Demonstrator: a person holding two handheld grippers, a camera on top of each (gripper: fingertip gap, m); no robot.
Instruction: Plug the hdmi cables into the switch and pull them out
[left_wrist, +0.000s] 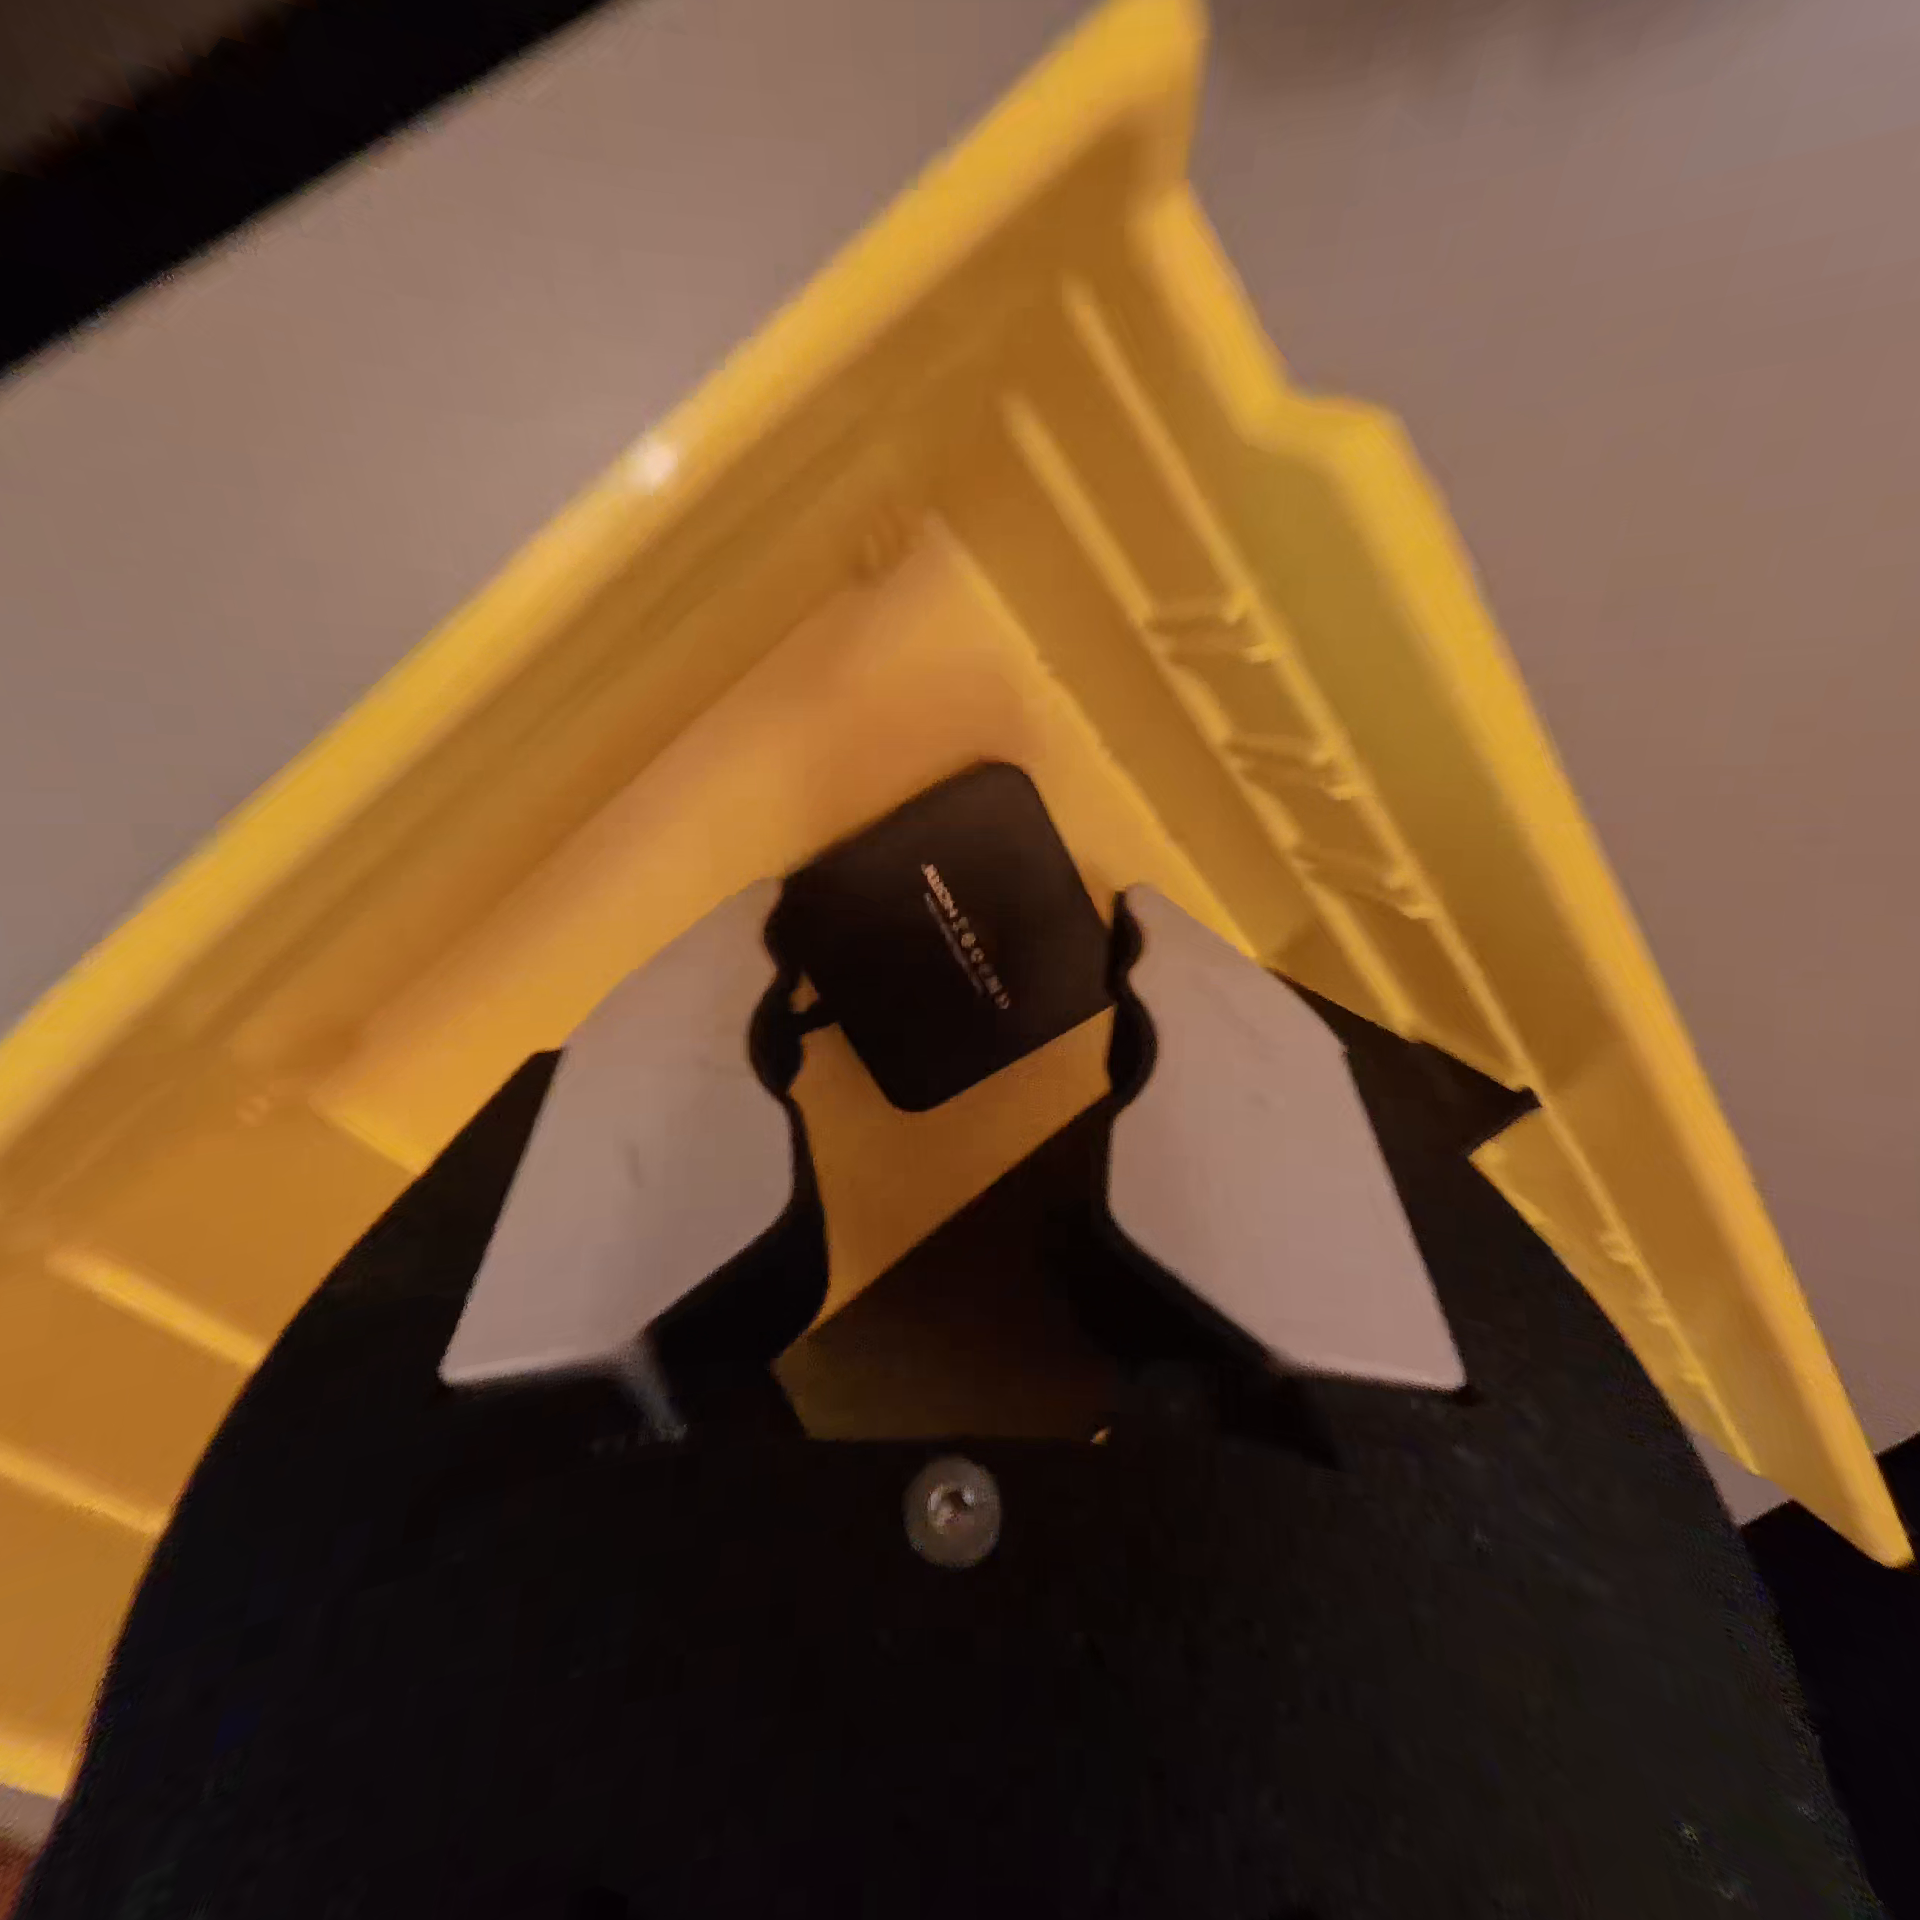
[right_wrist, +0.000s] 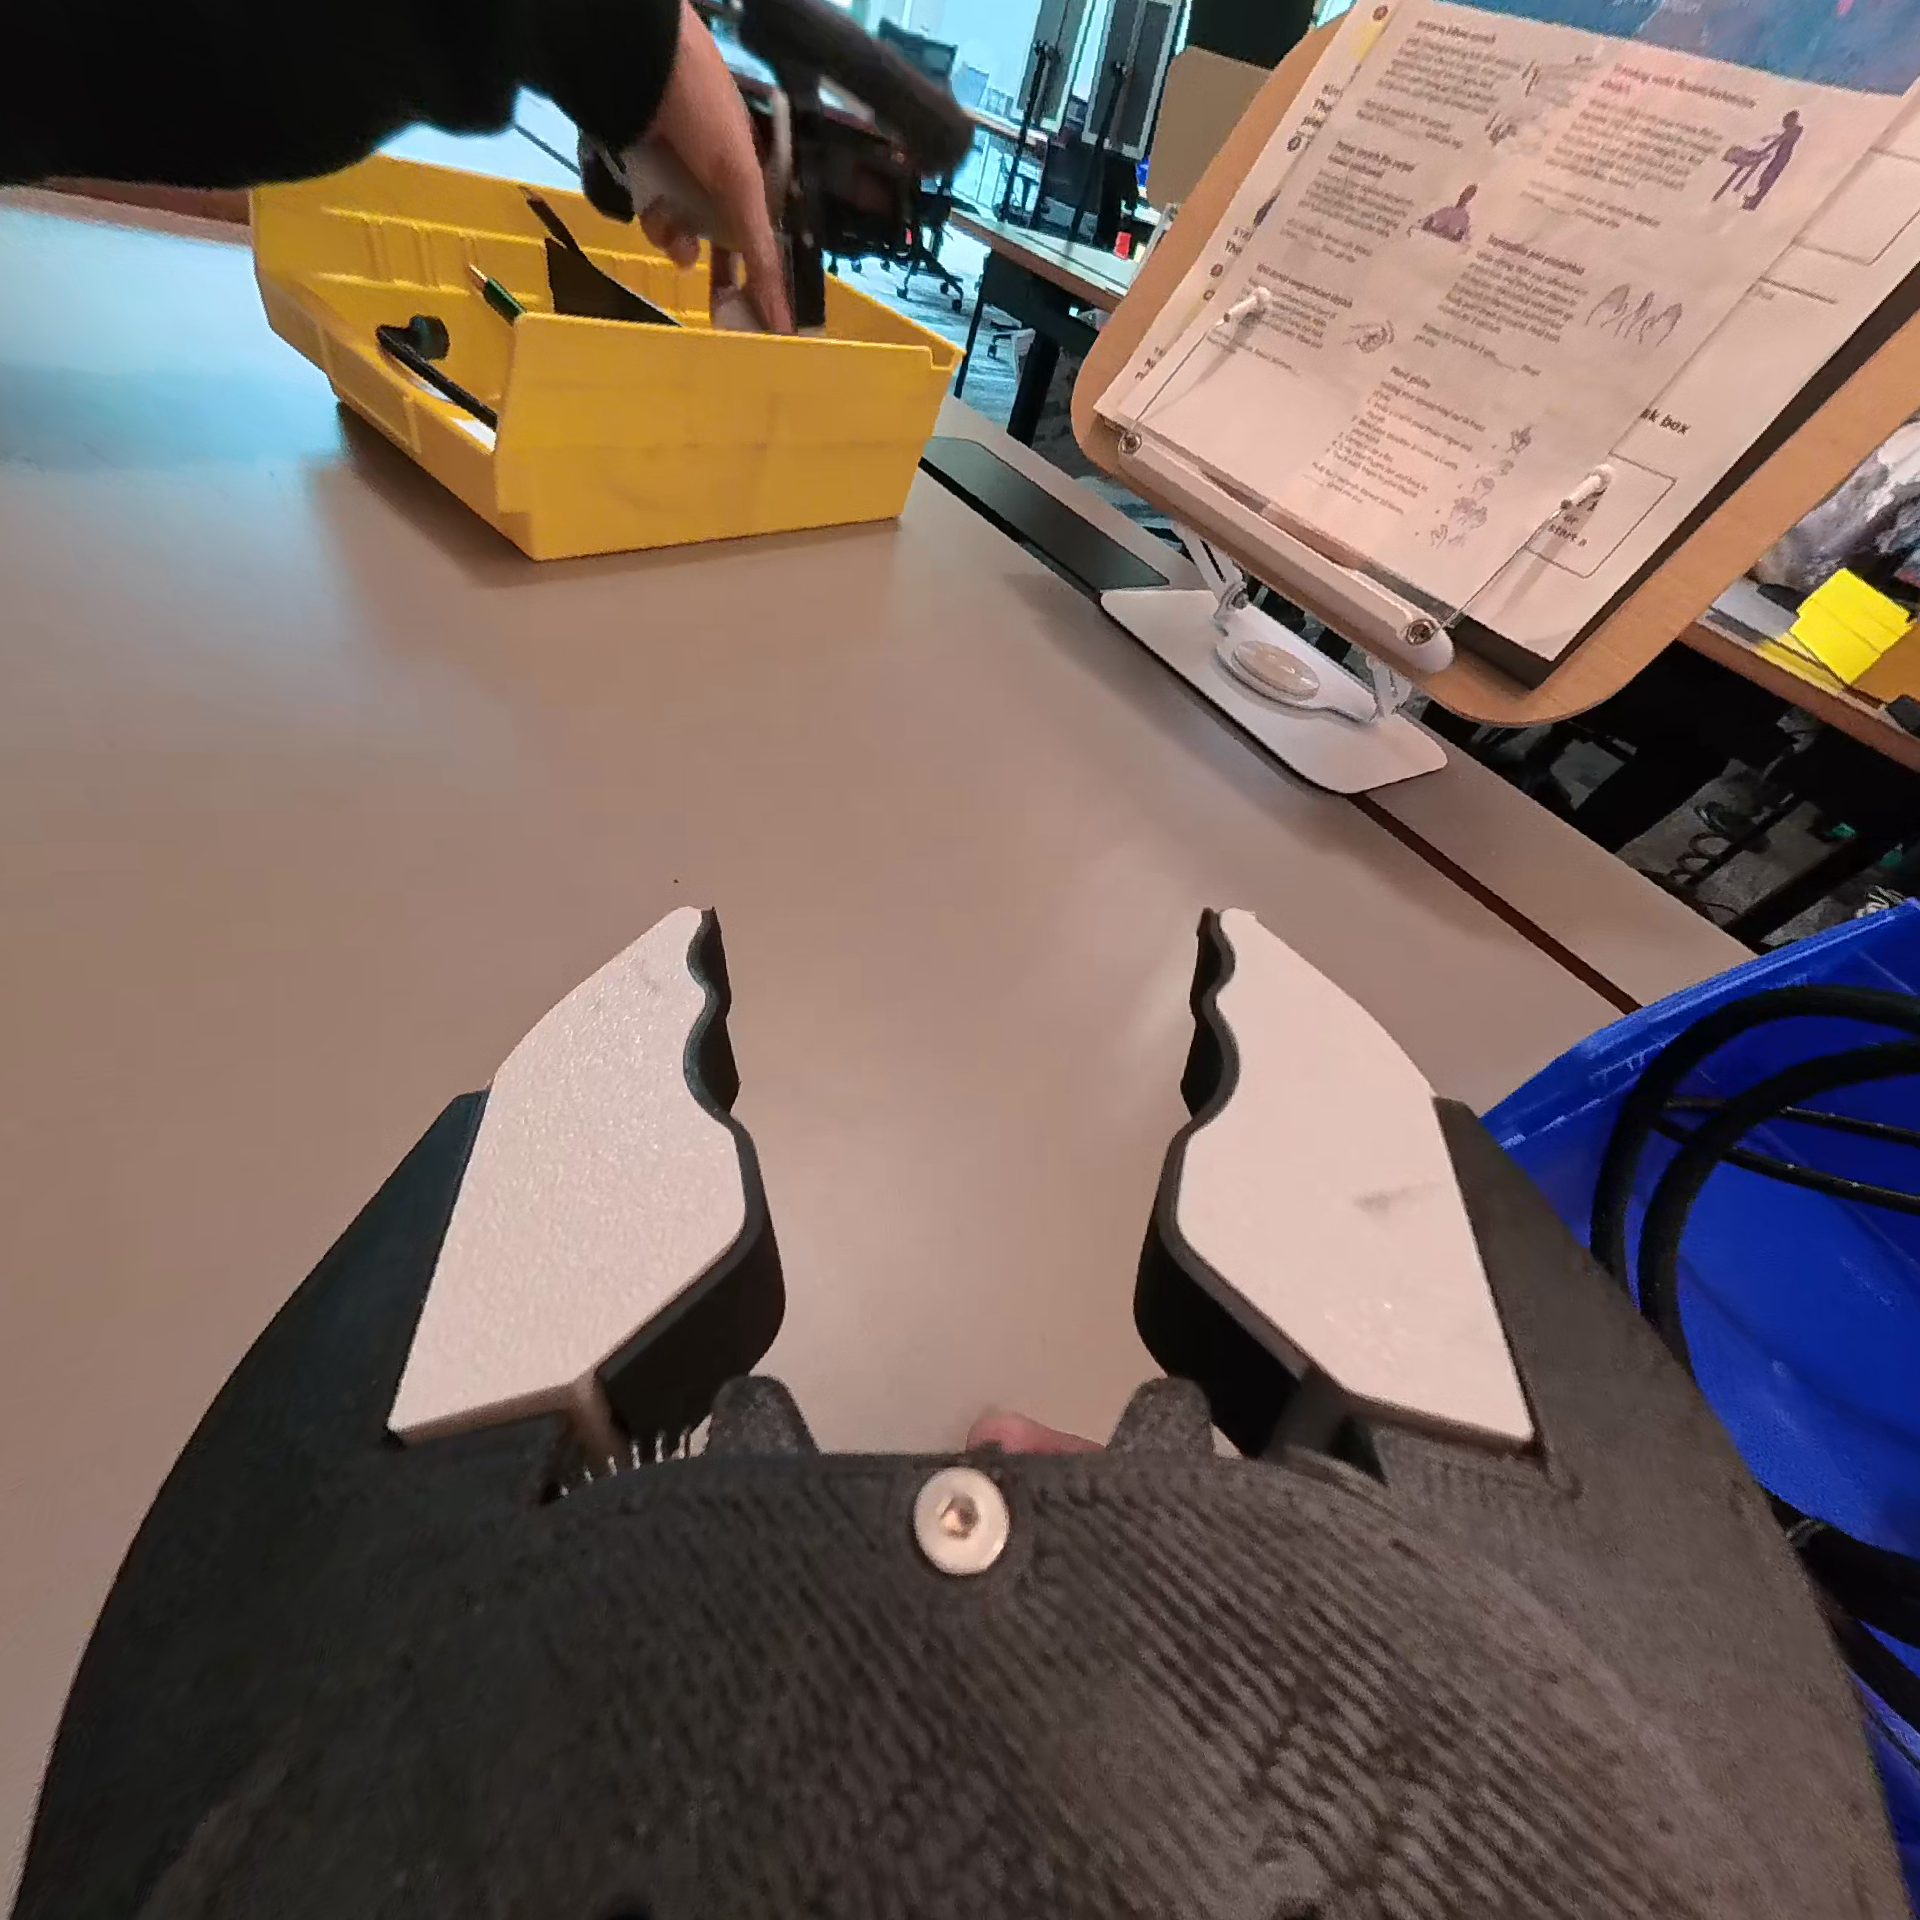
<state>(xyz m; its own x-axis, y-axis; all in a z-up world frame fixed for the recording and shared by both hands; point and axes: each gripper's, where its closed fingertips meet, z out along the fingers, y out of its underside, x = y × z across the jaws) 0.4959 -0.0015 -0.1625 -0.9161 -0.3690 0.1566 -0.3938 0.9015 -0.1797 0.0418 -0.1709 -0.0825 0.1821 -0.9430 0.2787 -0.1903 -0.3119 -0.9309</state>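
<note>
A small black HDMI switch (left_wrist: 940, 966) sits between my left gripper's (left_wrist: 945, 909) fingertips, inside a yellow bin (left_wrist: 582, 748). The jaws are partly closed and touch it on both sides, so the gripper is shut on it. My right gripper (right_wrist: 956, 935) is open and empty, hovering low over the grey table (right_wrist: 520, 779). Black cables (right_wrist: 1756, 1101) lie coiled in a blue bin (right_wrist: 1787, 1330) just to its right. The yellow bin (right_wrist: 665, 447) stands far left in the right wrist view, with a person's hand (right_wrist: 717, 177) reaching into it.
A tilted wooden document stand (right_wrist: 1507, 343) with printed pages stands on a white base (right_wrist: 1278, 686) at the table's right edge. The yellow bin holds a black divider (right_wrist: 592, 281) and a black knobbed tool (right_wrist: 426, 348). Chairs and desks lie beyond.
</note>
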